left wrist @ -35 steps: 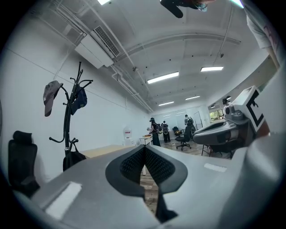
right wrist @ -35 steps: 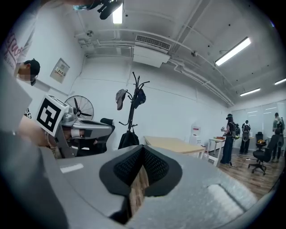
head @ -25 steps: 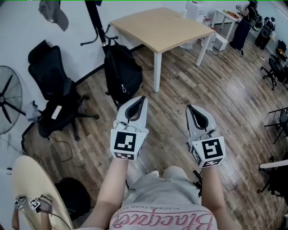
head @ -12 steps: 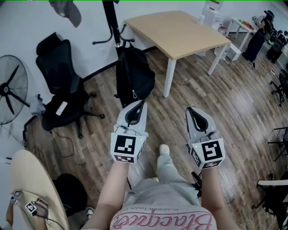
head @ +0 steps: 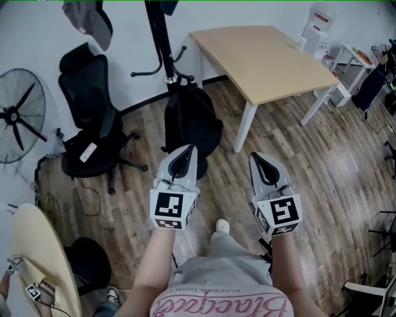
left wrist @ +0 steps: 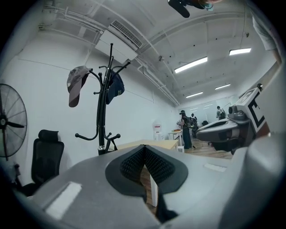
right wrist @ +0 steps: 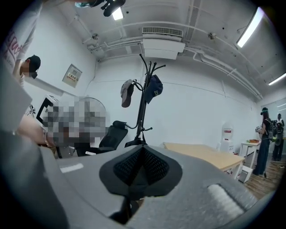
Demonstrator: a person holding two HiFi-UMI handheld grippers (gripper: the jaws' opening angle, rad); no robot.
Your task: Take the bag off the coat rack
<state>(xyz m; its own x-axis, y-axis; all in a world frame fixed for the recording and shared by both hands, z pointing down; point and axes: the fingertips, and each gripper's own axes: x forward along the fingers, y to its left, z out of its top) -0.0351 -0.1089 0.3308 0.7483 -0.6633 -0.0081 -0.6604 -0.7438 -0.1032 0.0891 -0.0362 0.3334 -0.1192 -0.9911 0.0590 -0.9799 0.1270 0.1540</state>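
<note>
A black backpack (head: 192,121) hangs low on the black coat rack (head: 162,49), its bottom near the wood floor. A grey cap (head: 86,15) and a dark cap (left wrist: 115,86) hang on the upper hooks. My left gripper (head: 189,148) is shut and empty, its tips just short of the bag's lower edge in the head view. My right gripper (head: 254,157) is shut and empty too, to the right of the bag. In the left gripper view the gripper (left wrist: 144,151) points at the rack (left wrist: 103,112). In the right gripper view the gripper (right wrist: 142,148) faces the rack (right wrist: 143,103). In both gripper views the jaws hide most of the bag.
A black office chair (head: 93,124) stands left of the rack, with a floor fan (head: 21,114) beyond it. A wooden table (head: 266,59) with white legs stands right of the bag. A water dispenser (head: 315,25) is at the back right. People stand far off (left wrist: 184,129).
The rack, bag and table have shifted right and nearer in the head view as I stepped closer. Both grippers stay shut, side by side.
</note>
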